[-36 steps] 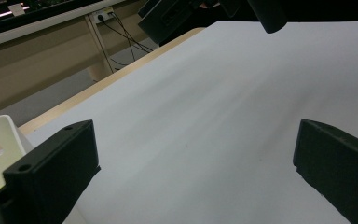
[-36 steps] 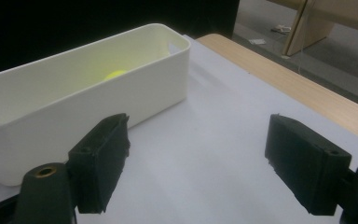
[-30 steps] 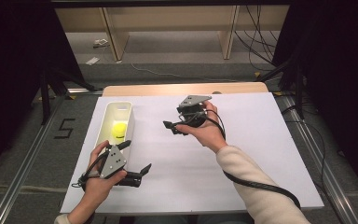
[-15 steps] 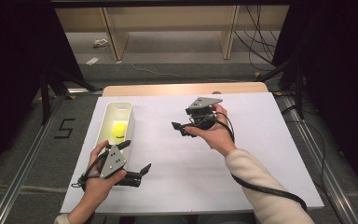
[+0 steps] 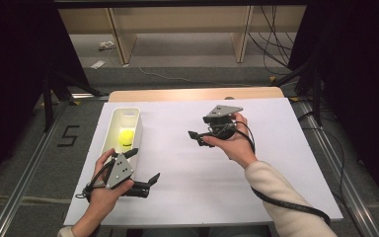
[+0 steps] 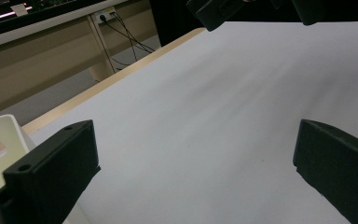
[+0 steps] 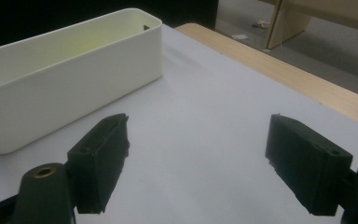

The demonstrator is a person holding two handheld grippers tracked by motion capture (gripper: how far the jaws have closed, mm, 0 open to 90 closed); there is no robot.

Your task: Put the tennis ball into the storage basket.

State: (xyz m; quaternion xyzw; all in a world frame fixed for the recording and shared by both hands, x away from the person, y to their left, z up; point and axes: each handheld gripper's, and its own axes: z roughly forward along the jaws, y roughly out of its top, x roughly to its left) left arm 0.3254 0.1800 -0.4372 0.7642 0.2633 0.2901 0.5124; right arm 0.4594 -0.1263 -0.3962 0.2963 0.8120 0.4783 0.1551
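Inside the long white plastic bin (image 5: 109, 129) at the left of the white-covered table (image 5: 276, 148) lies a small yellow ball (image 5: 126, 137), about midway along it. Left gripper (image 5: 144, 169) rests low just beside the bin's near end, jaws spread wide, nothing between them. Right gripper (image 5: 198, 138) is held above mid-table, well apart from the bin, pointing toward it, jaws likewise wide and empty; grey three-cornered plate on top of each
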